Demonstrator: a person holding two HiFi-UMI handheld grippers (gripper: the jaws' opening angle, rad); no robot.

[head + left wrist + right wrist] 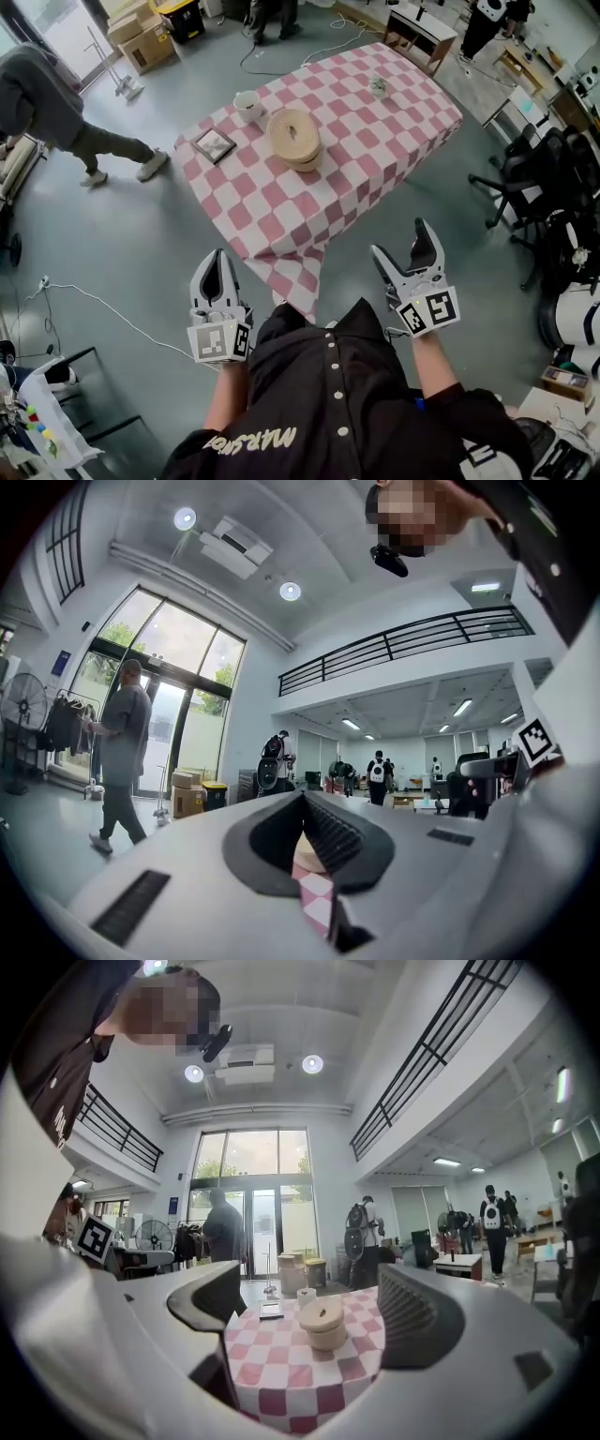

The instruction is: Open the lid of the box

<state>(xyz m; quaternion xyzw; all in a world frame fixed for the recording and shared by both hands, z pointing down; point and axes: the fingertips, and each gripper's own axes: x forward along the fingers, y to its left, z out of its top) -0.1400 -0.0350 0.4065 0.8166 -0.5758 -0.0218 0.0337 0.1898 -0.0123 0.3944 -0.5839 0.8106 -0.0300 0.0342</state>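
My left hand-held gripper closed on nothing, right hand-held gripper wide apart, empty, round tan lidded box on pink-checked bench ahead

Black button-front shirt, small white buttons down the middle, pale lettering near the hem, sleeves stopping short of the wrists. Left gripper and right gripper in white-grey plastic shells, with black ribbed pads inside the jaws. Behind the jaws, left marker cube and right marker cube, black squares on white.
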